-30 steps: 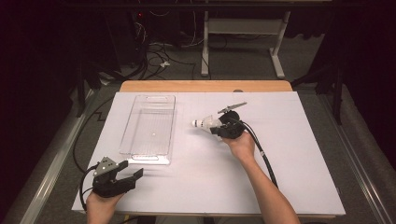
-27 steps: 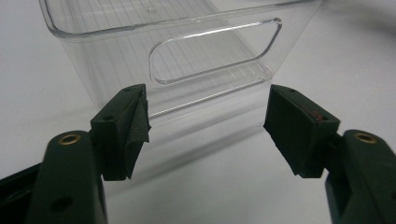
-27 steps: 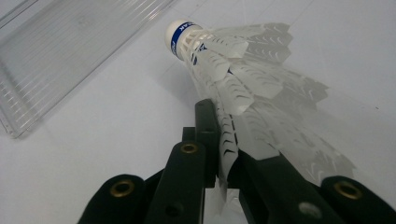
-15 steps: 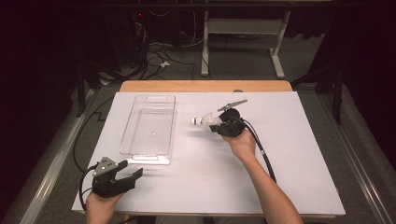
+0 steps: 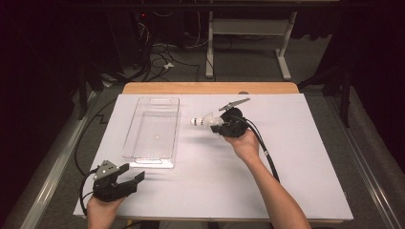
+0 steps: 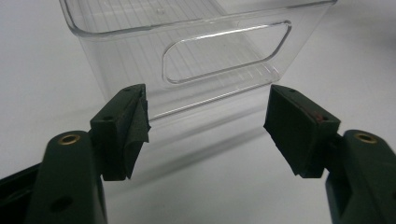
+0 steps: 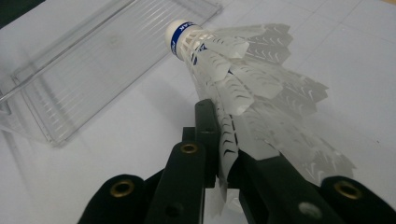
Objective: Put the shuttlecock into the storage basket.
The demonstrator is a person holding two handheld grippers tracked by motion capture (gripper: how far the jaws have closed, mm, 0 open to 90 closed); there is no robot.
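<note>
A white plastic shuttlecock (image 5: 203,119) (image 7: 243,79) with a blue band at its cork is held by its skirt edge in my right gripper (image 5: 220,126) (image 7: 224,154), which is shut on it. It hangs above the white table sheet, cork pointing left toward the clear plastic tray (image 5: 138,155) (image 7: 28,116). The tray holds nothing. My left gripper (image 5: 130,180) (image 6: 205,126) rests near the table's front left corner, open, nothing between its jaws, facing the tray's (image 6: 116,46) near end wall with its handle slot.
The white sheet (image 5: 286,157) covers a wooden table whose far edge (image 5: 210,88) shows bare. A black cable (image 5: 265,152) trails from the right gripper along the forearm. Desk legs and cables lie on the floor beyond.
The right gripper has carried the shuttlecock slightly left, toward the tray. The left gripper has stayed where it was.
</note>
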